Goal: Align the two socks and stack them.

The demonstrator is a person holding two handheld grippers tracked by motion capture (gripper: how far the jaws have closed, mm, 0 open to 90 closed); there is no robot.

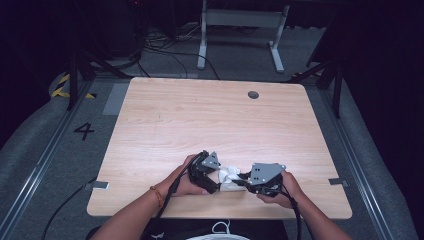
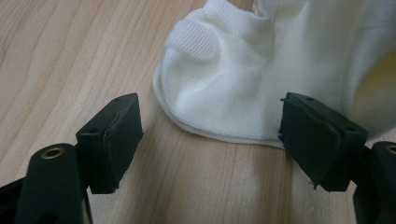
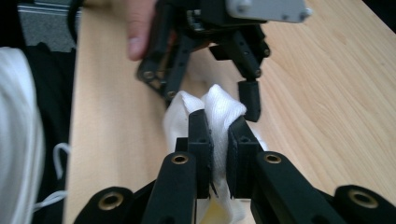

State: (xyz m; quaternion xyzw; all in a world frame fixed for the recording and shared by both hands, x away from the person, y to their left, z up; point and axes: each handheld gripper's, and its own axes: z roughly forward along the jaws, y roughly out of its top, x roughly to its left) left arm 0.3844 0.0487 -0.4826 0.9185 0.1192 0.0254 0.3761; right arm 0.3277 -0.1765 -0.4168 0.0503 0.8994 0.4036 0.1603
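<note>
A white sock [image 1: 229,176] lies bunched near the table's front edge, between my two grippers. My right gripper [image 3: 218,135] is shut on a fold of the white sock [image 3: 219,108], the cloth pinched between its pads and bulging above them. My left gripper [image 2: 210,140] stands open, its pads [image 2: 116,135] wide apart, with the sock's rounded end [image 2: 224,84] lying on the wood just beyond them, untouched. In the high view the left gripper [image 1: 212,175] is at the sock's left and the right gripper [image 1: 247,182] at its right. The right gripper view also shows the left gripper [image 3: 210,93] beyond the sock.
The wooden table [image 1: 200,115] has a round cable hole [image 1: 253,94] at the back right. The person's forearms [image 1: 135,212] come in over the front edge. Beyond the table are cables and a metal frame [image 1: 240,30] on the floor.
</note>
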